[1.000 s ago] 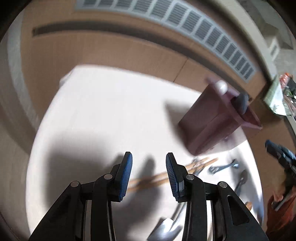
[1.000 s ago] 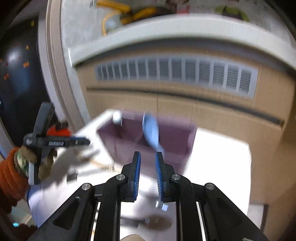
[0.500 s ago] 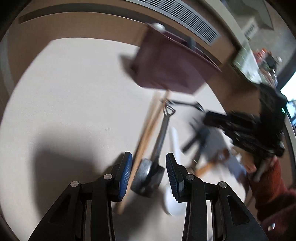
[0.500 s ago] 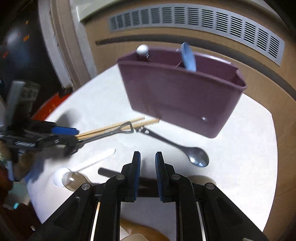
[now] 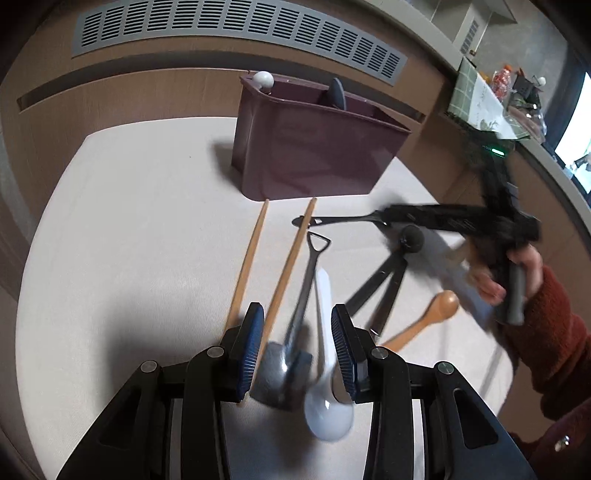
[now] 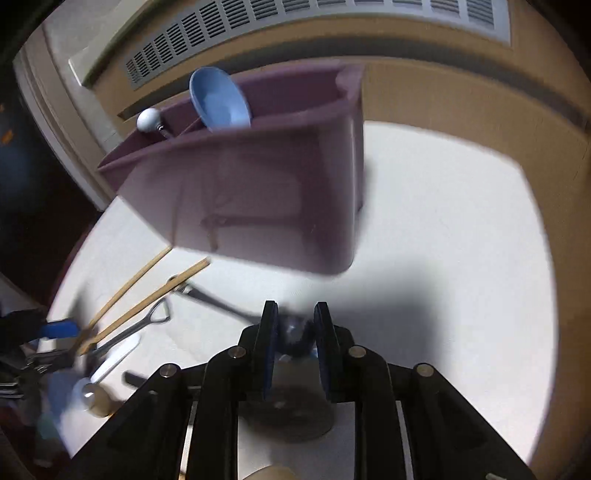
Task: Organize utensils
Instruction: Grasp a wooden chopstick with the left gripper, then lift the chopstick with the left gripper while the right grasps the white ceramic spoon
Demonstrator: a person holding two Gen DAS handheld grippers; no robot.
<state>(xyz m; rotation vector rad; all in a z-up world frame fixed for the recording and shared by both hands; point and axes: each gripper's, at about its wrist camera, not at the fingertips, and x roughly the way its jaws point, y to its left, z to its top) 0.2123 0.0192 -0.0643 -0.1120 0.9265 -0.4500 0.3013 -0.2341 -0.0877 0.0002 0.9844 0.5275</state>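
Note:
A purple utensil holder (image 5: 306, 147) stands at the far side of the white table (image 5: 129, 221), with a blue spoon (image 6: 218, 99) and a white-knobbed utensil (image 6: 148, 120) in it. Two wooden chopsticks (image 5: 251, 254), a metal shovel-shaped spoon (image 5: 303, 291), a white spoon (image 5: 325, 350), a dark metal spoon (image 5: 343, 219), black utensils (image 5: 380, 284) and a wooden spoon (image 5: 424, 321) lie on the table. My left gripper (image 5: 297, 347) is open over the shovel spoon's blade and the white spoon. My right gripper (image 6: 295, 332) is open around the dark spoon's bowl (image 6: 293, 334).
A wooden wall panel with a grey vent grille (image 5: 240, 33) runs behind the table. A counter with clutter (image 5: 498, 99) lies at the far right. The right gripper (image 5: 461, 221) shows in the left wrist view, held by a hand in a red sleeve.
Both grippers have dropped toward the table. The left one has moved over the shovel spoon and white spoon. The right one has widened and come down around the dark spoon's bowl.

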